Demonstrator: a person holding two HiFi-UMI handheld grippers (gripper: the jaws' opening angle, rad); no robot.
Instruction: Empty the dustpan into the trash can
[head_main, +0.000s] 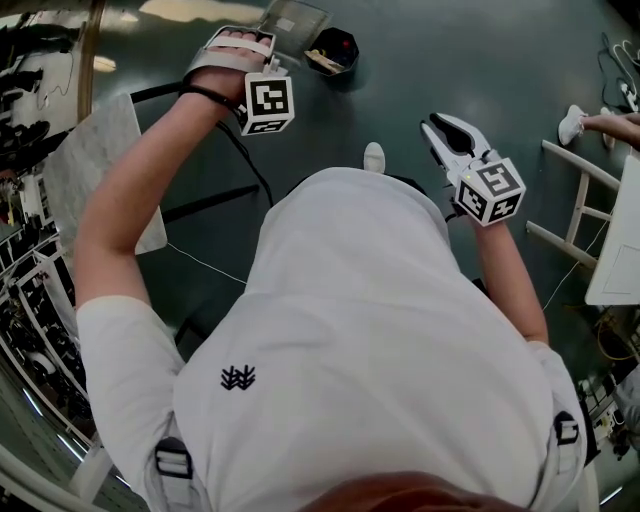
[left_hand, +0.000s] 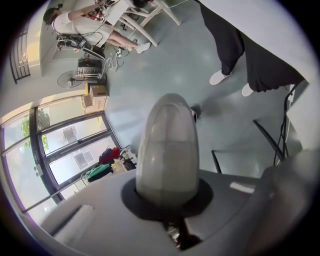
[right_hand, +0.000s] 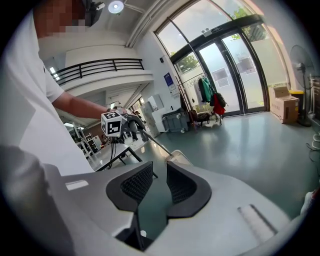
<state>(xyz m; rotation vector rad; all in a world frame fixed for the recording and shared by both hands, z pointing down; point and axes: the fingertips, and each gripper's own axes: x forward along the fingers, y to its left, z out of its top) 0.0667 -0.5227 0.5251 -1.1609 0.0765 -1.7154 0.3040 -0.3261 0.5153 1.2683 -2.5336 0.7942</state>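
A grey dustpan is held tilted at the top of the head view, right beside a small black trash can with something red inside. My left gripper is shut on the dustpan's handle, which fills the left gripper view; the trash can shows just past it on the floor. My right gripper hangs to the right over bare floor, open, with nothing between its pads. In the right gripper view the left gripper holds a thin shaft running down to the dustpan.
A pale stone-topped table stands at the left, and black cables run under it. A white chair and a white tabletop stand at the right. Another person's white shoe is nearby, and a bystander in black trousers stands beyond.
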